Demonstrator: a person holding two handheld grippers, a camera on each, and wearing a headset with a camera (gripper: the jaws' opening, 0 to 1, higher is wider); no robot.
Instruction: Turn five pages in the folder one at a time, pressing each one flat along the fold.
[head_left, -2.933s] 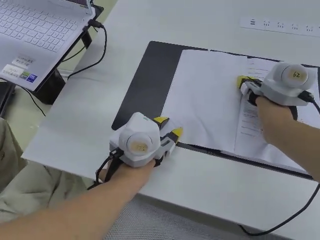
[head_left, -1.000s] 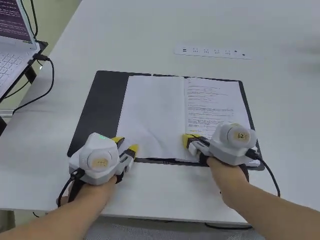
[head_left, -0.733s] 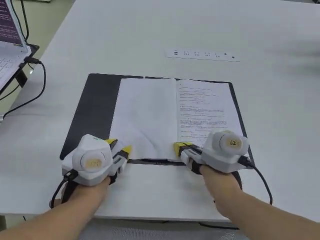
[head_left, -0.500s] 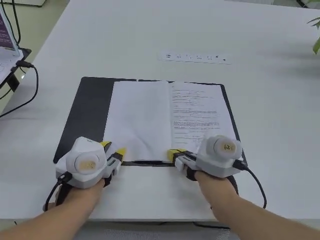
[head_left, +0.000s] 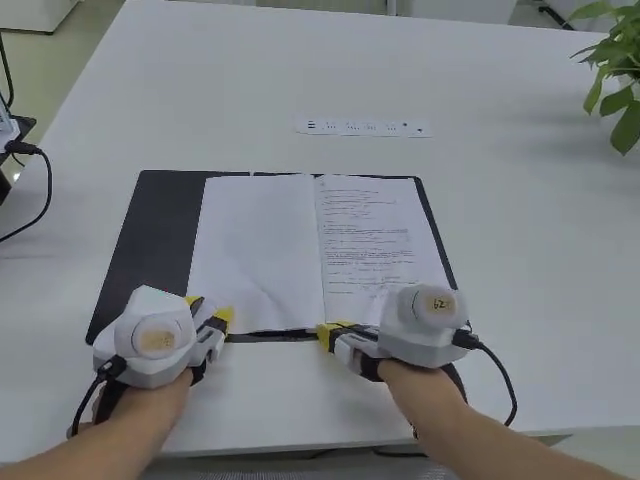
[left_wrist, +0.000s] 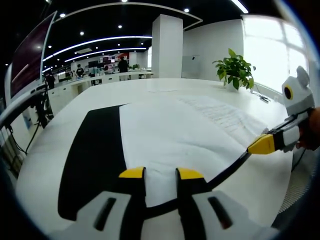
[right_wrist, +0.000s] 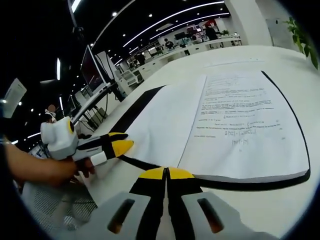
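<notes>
Your right gripper (head_left: 330, 333) has come down the fold (head_left: 318, 250). About three seconds ago it sat partway up the printed page (head_left: 365, 235); now its tips are at the near end of the fold, on the near edge of the folder (head_left: 150, 240). Its jaws are clenched tip to tip with nothing between them. Whether they are pressing on the paper cannot be told.

Your left gripper (head_left: 209, 311) has kept its place at the near left corner of the blank page (head_left: 255, 250). Its jaws are parted, and in the left gripper view the near edge of that page shows in the gap between them. They are not closed on it.

The blank page bowed a little earlier and now lies flatter, with a faint crease near its near edge.

The folder lies open and flat on the white table (head_left: 520, 250), just in front of you. It holds the blank page on the left of the fold and the printed page on the right. A strip of bare black cover shows to the left of the blank page.

A power strip (head_left: 360, 127) lies on the table beyond the far edge of the folder. A plant (head_left: 618, 60) stands at the far right.
</notes>
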